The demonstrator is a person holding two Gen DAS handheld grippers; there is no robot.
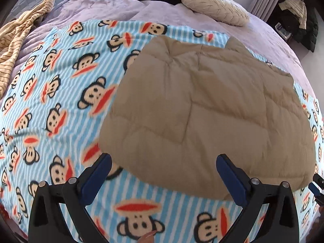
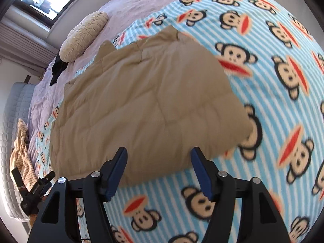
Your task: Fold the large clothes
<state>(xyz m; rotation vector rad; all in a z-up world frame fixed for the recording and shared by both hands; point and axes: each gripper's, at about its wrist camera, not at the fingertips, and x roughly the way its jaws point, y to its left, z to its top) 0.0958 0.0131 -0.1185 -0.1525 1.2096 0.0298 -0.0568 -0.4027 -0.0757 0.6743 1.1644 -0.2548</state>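
I hold both grippers above the bed, pointing steeply down, and nothing is between the jaws of either one. My left gripper (image 1: pixel 164 166) stands wide open; my right gripper (image 2: pixel 159 160) is open too, a little less wide. No cloth touches the pads of either.

The tan padded jacket (image 1: pixel 202 111) lies flat on the monkey-print blanket (image 1: pixel 50 101), which is spread over the lilac bed cover (image 1: pixel 101 8). It looks already folded into a thick, roughly rectangular pad, with what seem to be collar or shoulder points at its far edge.

What matters for my next move is where its near edge lies. From my left gripper the jacket sits ahead and to the right, its near left corner just beyond the left finger. From my right gripper it sits ahead and to the left, its near right corner just past the right finger. So the near edge runs across between my two grippers, and each has its own corner about equally close. I judge the long side runs away from me towards the round cream cushion (image 1: pixel 214 6).

If another fold is needed, I would take both near corners and carry them to the far edge.
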